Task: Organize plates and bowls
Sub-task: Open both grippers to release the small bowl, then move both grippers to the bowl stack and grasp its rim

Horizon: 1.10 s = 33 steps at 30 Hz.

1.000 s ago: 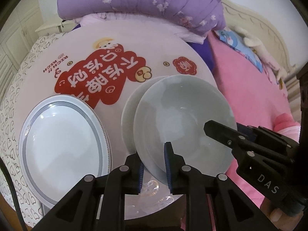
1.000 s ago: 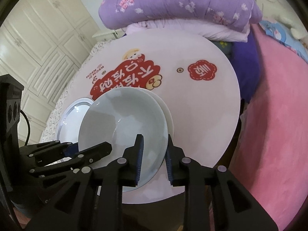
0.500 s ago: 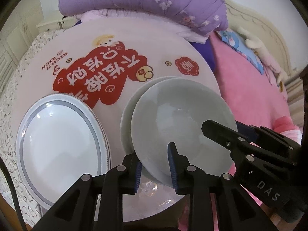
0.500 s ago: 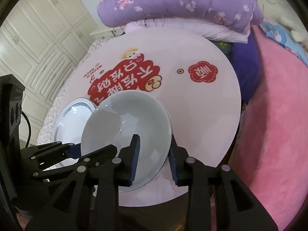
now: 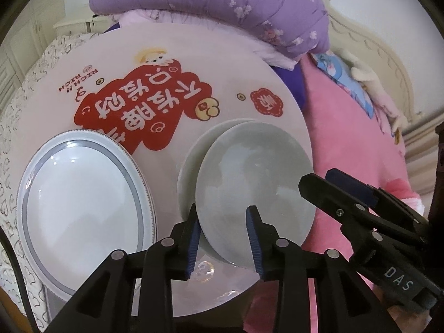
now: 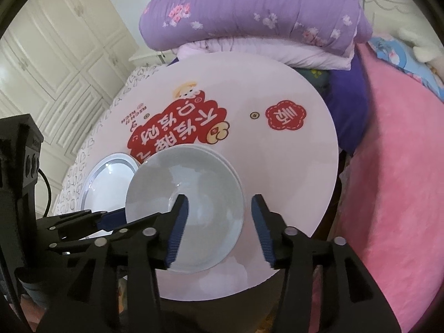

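Note:
A pale green plate point(image 5: 255, 183) lies on a second pale plate point(image 5: 191, 166) at the near right of the round table point(image 5: 194, 63); both also show in the right wrist view point(image 6: 188, 202). My left gripper point(image 5: 223, 233) is open, its fingers astride the top plate's near rim. My right gripper point(image 6: 219, 230) is open, its fingers astride the plate's right rim, and it shows in the left wrist view point(image 5: 333, 191). A white plate with a grey band point(image 5: 83, 213) lies at the near left.
The table top carries a red printed design point(image 5: 144, 111). A purple quilt point(image 5: 222, 8) lies behind the table. A pink bedspread point(image 5: 360, 127) is to the right. White cabinet doors point(image 6: 55, 41) stand at the left.
Both grippers have opened and let go of the pale green plate, which now rests on the plate beneath it.

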Available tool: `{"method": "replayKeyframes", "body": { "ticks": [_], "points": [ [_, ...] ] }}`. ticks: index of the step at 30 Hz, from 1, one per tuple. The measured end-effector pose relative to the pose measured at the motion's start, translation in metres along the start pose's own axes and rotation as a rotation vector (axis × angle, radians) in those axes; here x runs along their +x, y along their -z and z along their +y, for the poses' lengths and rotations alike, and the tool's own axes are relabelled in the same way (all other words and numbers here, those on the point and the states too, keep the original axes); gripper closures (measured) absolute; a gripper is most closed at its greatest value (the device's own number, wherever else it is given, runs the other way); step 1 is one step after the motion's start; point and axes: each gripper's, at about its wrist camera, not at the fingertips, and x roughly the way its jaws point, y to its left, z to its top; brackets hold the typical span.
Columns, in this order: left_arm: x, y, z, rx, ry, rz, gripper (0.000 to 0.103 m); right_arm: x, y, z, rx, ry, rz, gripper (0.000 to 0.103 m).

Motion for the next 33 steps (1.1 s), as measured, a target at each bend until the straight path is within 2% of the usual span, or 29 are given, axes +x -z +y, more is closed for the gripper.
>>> {"method": "replayKeyframes", "body": {
  "ticks": [1, 2, 3, 5, 6, 7, 8, 10, 14, 22, 33],
  "points": [
    [-0.001, 0.000, 0.000, -0.001, 0.008, -0.001, 0.070, -0.002, -0.001, -0.002, 0.010, -0.013, -0.013, 0.038],
    [-0.002, 0.000, 0.001, 0.001, 0.027, -0.003, 0.066, -0.003, -0.001, -0.003, 0.018, -0.025, -0.023, 0.026],
    [-0.005, 0.001, 0.001, 0.001, 0.037, -0.011, 0.060, -0.004, -0.001, -0.004, 0.022, -0.033, -0.032, 0.018],
    [-0.010, 0.002, 0.001, 0.007, 0.035, -0.034, 0.052, -0.008, -0.002, -0.004, 0.025, -0.039, -0.046, 0.012],
    [-0.014, 0.004, -0.001, 0.021, 0.016, -0.054, 0.035, -0.009, -0.003, -0.003, 0.026, -0.040, -0.050, 0.005],
    [-0.017, 0.006, -0.002, 0.029, -0.005, -0.069, 0.011, -0.011, -0.003, -0.003, 0.029, -0.041, -0.059, 0.002],
    [-0.023, 0.009, -0.002, 0.037, -0.019, -0.103, 0.005, -0.012, -0.003, -0.003, 0.032, -0.043, -0.068, 0.000],
    [-0.031, 0.016, -0.003, 0.049, -0.014, -0.150, 0.003, -0.016, -0.004, -0.002, 0.033, -0.049, -0.087, 0.000],
    [-0.040, 0.025, 0.001, 0.043, 0.015, -0.166, 0.003, -0.021, -0.004, -0.001, 0.040, -0.060, -0.109, 0.000],
    [-0.072, 0.045, 0.011, 0.047, -0.015, -0.281, 0.001, -0.042, 0.000, -0.003, 0.058, -0.108, -0.183, 0.000],
    [-0.092, 0.073, 0.031, 0.011, 0.033, -0.329, 0.001, -0.052, 0.028, -0.018, 0.054, -0.108, -0.197, 0.000]
  ]
}}
